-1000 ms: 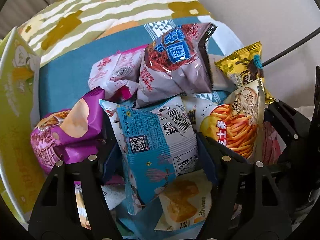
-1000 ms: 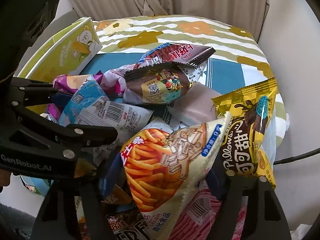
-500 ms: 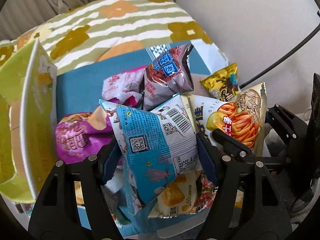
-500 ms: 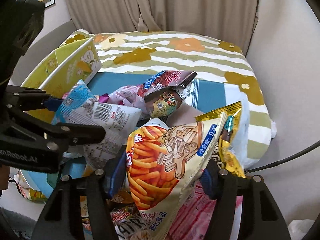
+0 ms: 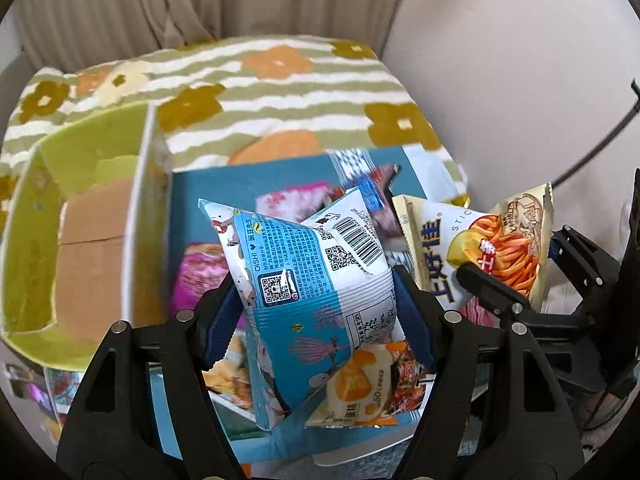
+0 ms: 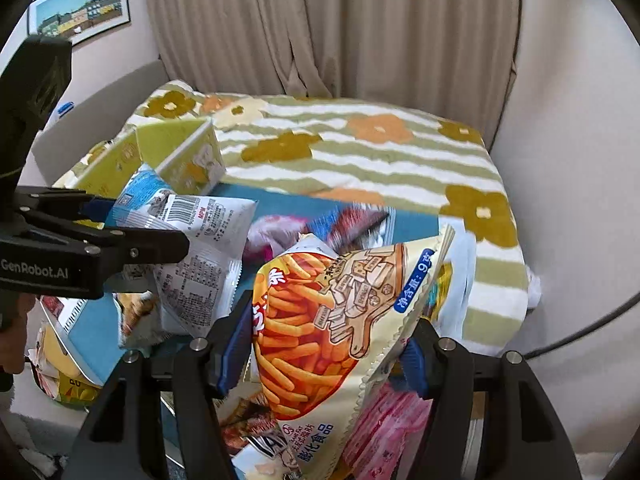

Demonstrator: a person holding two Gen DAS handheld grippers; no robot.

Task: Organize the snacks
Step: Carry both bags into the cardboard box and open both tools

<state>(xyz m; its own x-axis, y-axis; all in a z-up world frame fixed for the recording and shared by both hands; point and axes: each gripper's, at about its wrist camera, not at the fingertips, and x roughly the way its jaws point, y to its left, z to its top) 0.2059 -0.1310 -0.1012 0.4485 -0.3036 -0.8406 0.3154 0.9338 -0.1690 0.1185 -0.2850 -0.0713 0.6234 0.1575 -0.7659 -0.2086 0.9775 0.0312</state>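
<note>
Left wrist: left gripper [image 5: 316, 312] clamped on blue bag [image 5: 308, 280], right of box [image 5: 80, 232]; right gripper [image 6: 328, 352] clamped on fries bag [image 6: 332, 320]. Light, puffy, slippery, crushable; best pinched mid-body.

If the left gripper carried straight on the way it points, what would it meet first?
Probably the loose snack packets on the teal sheet beyond the blue packet the left gripper holds; depth is unclear.

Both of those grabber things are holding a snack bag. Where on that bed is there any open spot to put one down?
The striped flower blanket behind the teal board lies bare up to the curtain. The green box, open at the left, has bare cardboard inside. The teal board's near half is crowded with a snack pile.
</note>
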